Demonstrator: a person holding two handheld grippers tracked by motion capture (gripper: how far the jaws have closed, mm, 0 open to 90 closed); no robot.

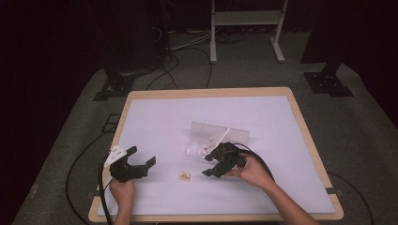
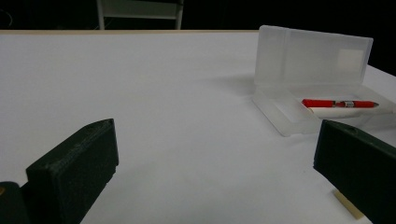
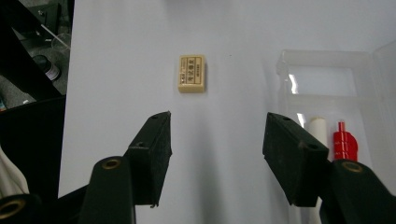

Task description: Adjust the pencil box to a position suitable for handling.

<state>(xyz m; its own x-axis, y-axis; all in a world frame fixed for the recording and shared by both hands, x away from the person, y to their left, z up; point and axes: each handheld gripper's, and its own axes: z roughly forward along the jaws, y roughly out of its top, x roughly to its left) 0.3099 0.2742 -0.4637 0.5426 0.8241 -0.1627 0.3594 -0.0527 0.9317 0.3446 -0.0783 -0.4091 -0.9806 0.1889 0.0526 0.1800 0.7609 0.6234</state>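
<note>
The bench [image 1: 141, 117] carries a white sheet and occupies the centre of the high view. A clear plastic case [image 1: 213, 138] lies open just right of centre, its lid standing upright behind the tray. In the left gripper view the case [image 2: 308, 79] sits at upper right, with a red pen [image 2: 338, 103] lying in the tray beside a white stick [image 2: 327, 110].

A small cream eraser [image 1: 184, 176] (printed label facing up) rests on the sheet at lower centre of the high view, between the two hands and apart from the case. In the right gripper view the eraser [image 3: 191, 73] lies above the gap between the jaws, untouched.

The left tongs [image 1: 141, 157], at lower left, are released, jaws spread wide and empty. The right tongs [image 1: 211, 164], just below the case, are likewise released and grasp nothing.
</note>
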